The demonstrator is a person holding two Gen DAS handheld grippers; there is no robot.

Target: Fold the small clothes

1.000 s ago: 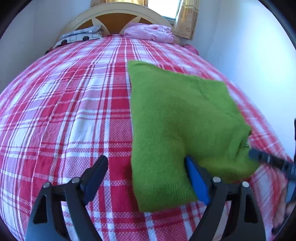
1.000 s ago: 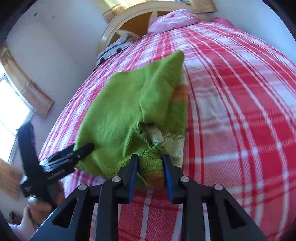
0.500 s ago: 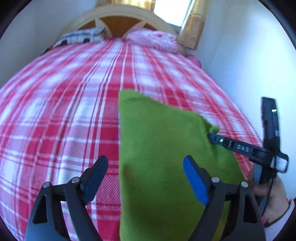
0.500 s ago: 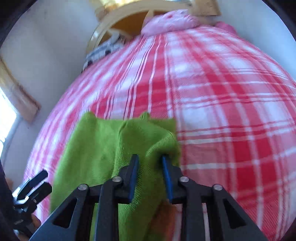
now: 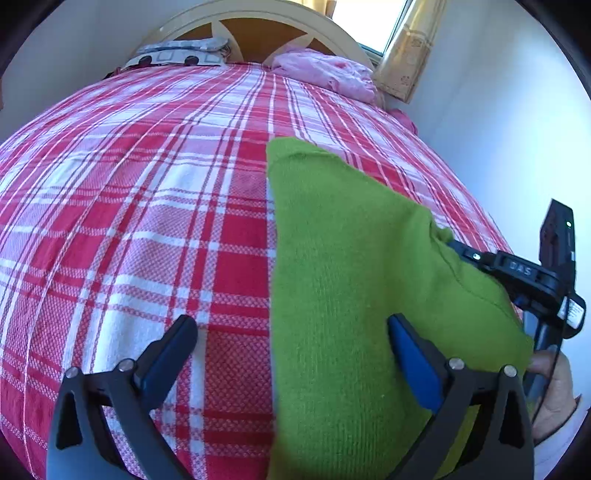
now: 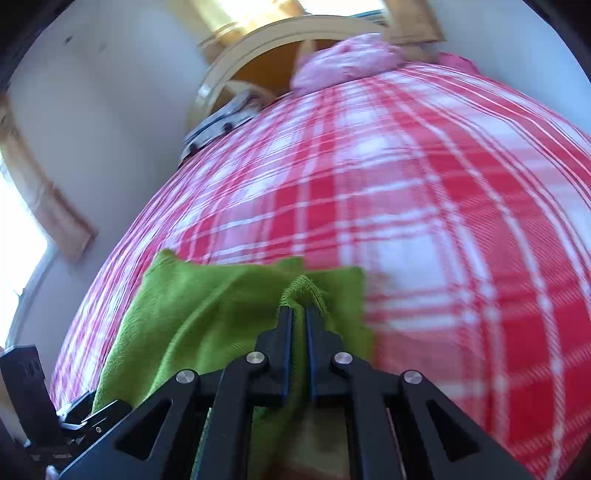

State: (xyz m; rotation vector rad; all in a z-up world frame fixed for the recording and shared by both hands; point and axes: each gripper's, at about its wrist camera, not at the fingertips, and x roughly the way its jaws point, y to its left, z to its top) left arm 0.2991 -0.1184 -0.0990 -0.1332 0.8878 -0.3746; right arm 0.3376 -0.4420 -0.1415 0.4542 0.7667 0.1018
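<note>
A green knit garment (image 5: 343, 273) lies folded on the red and white plaid bed (image 5: 147, 206), at the right of the left wrist view. My left gripper (image 5: 291, 343) is open and empty, its fingers astride the garment's left edge. My right gripper (image 6: 299, 314) is shut on a fold of the green garment (image 6: 207, 306) at its right edge; it also shows in the left wrist view (image 5: 458, 249), at the garment's right side.
A wooden headboard (image 5: 258, 29), a patterned pillow (image 5: 177, 57) and a pink bundle of cloth (image 5: 325, 72) are at the bed's far end. A white wall (image 5: 498, 122) runs close along the bed's right side. A window (image 6: 14, 251) is on the left wall.
The right gripper has swung the garment's edge over and down, closing tighter on the fold. The garment lies nearer and flatter. The left gripper stays open.
</note>
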